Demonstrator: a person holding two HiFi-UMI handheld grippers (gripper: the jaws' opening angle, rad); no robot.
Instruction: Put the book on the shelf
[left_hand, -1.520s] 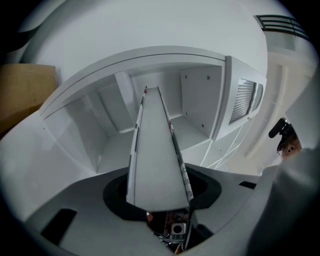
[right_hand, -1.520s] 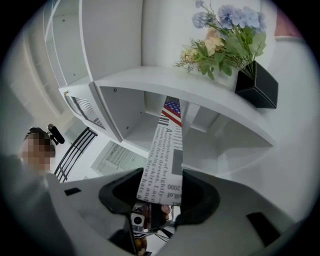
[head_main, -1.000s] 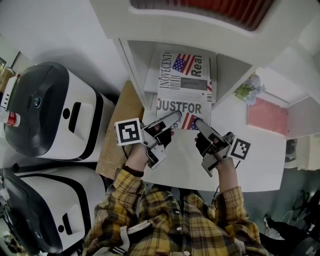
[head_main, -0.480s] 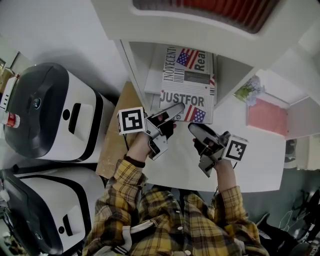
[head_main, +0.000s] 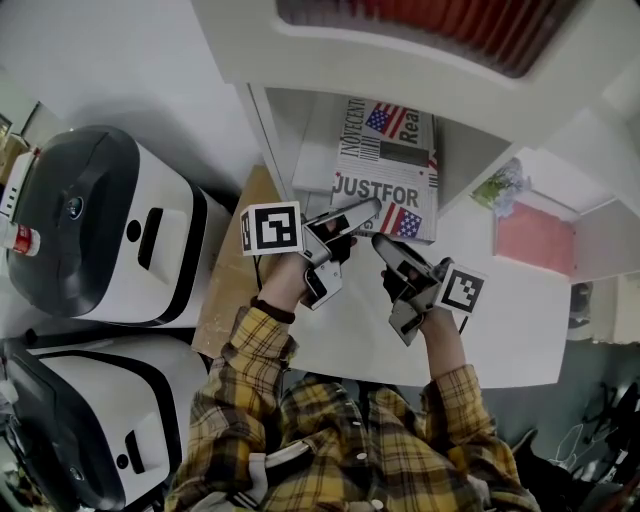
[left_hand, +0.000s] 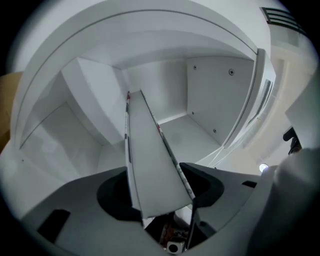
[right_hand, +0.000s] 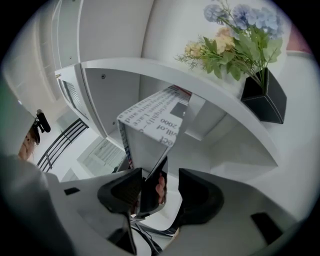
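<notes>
Right tool (right_hand: 160, 192) released book (head_main: 385, 185); left tool (left_hand: 160, 200) grips it.

The book (head_main: 385, 180) is lodged in the shelf (head_main: 275, 140) compartment; a flower pot (right_hand: 264, 97) is placed to its right, outside the compartment.

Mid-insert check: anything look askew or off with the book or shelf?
Nothing looks damaged. The book is only partly inside the shelf, and its near end juts out past the front. Only the left gripper clamps it; the right gripper has its jaws apart.
</notes>
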